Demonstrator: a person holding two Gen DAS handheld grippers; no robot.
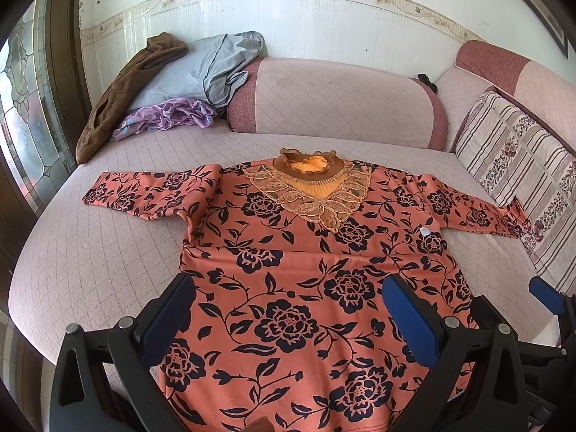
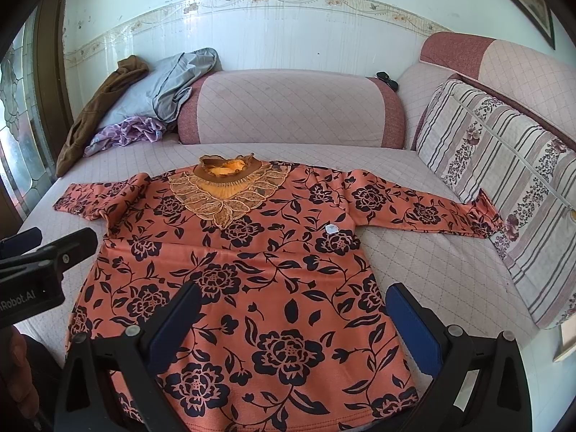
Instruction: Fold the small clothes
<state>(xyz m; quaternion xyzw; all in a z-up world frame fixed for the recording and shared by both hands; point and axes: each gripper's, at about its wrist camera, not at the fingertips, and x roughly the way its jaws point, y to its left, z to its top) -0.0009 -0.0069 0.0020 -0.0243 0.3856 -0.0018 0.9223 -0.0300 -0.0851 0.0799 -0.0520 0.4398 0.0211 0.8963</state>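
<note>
An orange long-sleeved top (image 1: 288, 244) with black flowers and a lace collar lies flat, face up, on the quilted pink sofa seat (image 1: 90, 252). Both sleeves are spread out sideways. It also shows in the right wrist view (image 2: 252, 252). My left gripper (image 1: 289, 309) is open and empty, hovering over the lower part of the top near its hem. My right gripper (image 2: 293, 324) is open and empty, hovering over the lower right part of the top. The left gripper's fingers (image 2: 54, 248) show at the left edge of the right wrist view.
A pile of brown, grey and purple clothes (image 1: 162, 86) lies at the back left corner. A pink bolster (image 1: 334, 97) runs along the back. A striped floral cushion (image 1: 522, 180) leans at the right, touching the right sleeve's cuff. A glass door (image 1: 21, 126) stands at the left.
</note>
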